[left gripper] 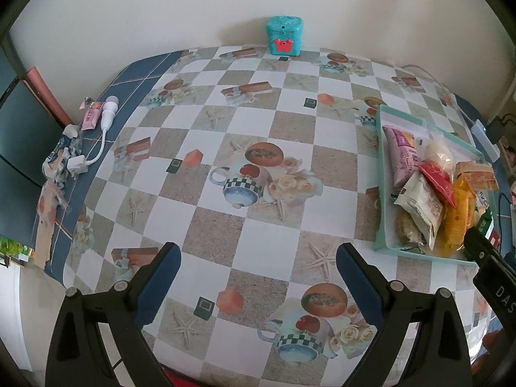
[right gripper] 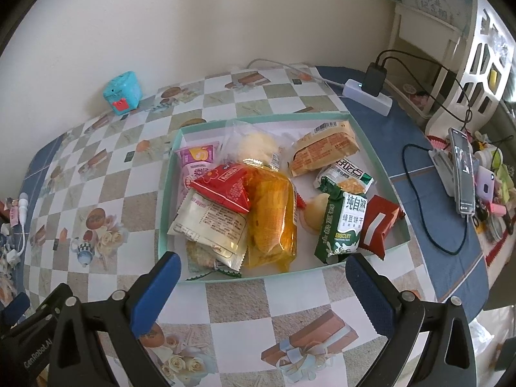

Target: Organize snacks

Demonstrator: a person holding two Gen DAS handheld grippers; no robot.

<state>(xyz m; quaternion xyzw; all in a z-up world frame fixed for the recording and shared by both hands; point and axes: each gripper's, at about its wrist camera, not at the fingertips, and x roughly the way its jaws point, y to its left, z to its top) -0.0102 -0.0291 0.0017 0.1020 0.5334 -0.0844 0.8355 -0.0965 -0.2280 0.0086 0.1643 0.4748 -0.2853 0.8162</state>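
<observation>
A shallow mint-green box sits on the checked tablecloth and holds several snack packets. Among them are an orange packet, a red packet, a white packet, a green biscuit carton, a pink packet and a tan packet. My right gripper is open just in front of the box's near wall, nothing between its fingers. My left gripper is open over bare tablecloth, well left of the box.
A teal toy box stands at the wall. A white earbud cable and wrappers lie at the table's left edge. A power strip with charger, cables and a phone on a stand crowd the right side.
</observation>
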